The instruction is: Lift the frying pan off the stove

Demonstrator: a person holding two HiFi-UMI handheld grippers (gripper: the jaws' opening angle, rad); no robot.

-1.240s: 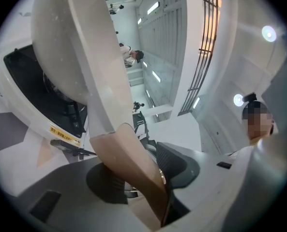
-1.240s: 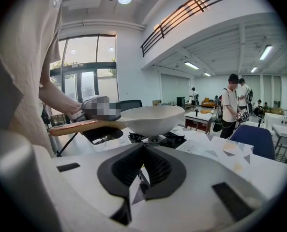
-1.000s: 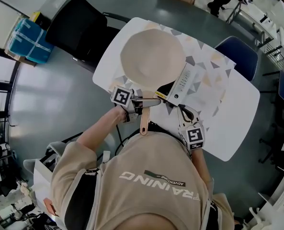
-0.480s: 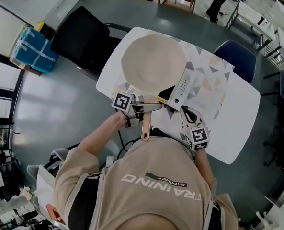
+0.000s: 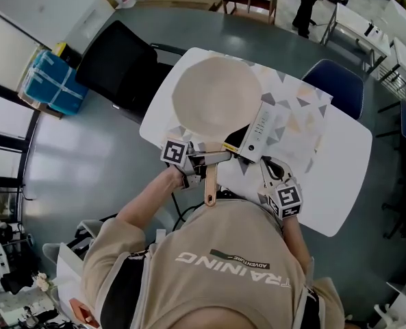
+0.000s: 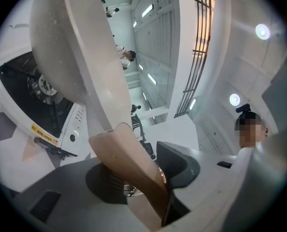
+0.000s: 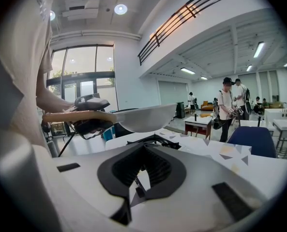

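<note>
The frying pan (image 5: 216, 96) hangs in the air above the stove (image 5: 261, 125), which sits on the white tabletop (image 5: 339, 170). In the right gripper view there is a clear gap between the pan's underside and the black burner grate (image 7: 155, 140), so the pan no longer rests on it.

The left tongs (image 5: 213, 160) are clamped on the pan's wooden handle (image 5: 209, 184). The left gripper view shows that handle running up between the two pads, which stand fairly wide because of its thickness. The right tongs (image 5: 268, 164) are drawn close together with nothing between them. They point toward the near right corner of the stove, just beside its control strip, without touching it as far as the views show.

The handle's long axis runs from the pan's rim back toward the person. The left tongs come in from the person's left and cross it nearly square, close to where the handle joins the bowl. The whole bowl therefore lies beyond the grip, away from the person, and its weight likely tends to tip the far rim down.

The left hand alone carries the pan, and the right is nearer the stove than the pan. Judged from this, the lift itself looks nearly complete. What remains is to carry the pan clear while holding it level
</note>
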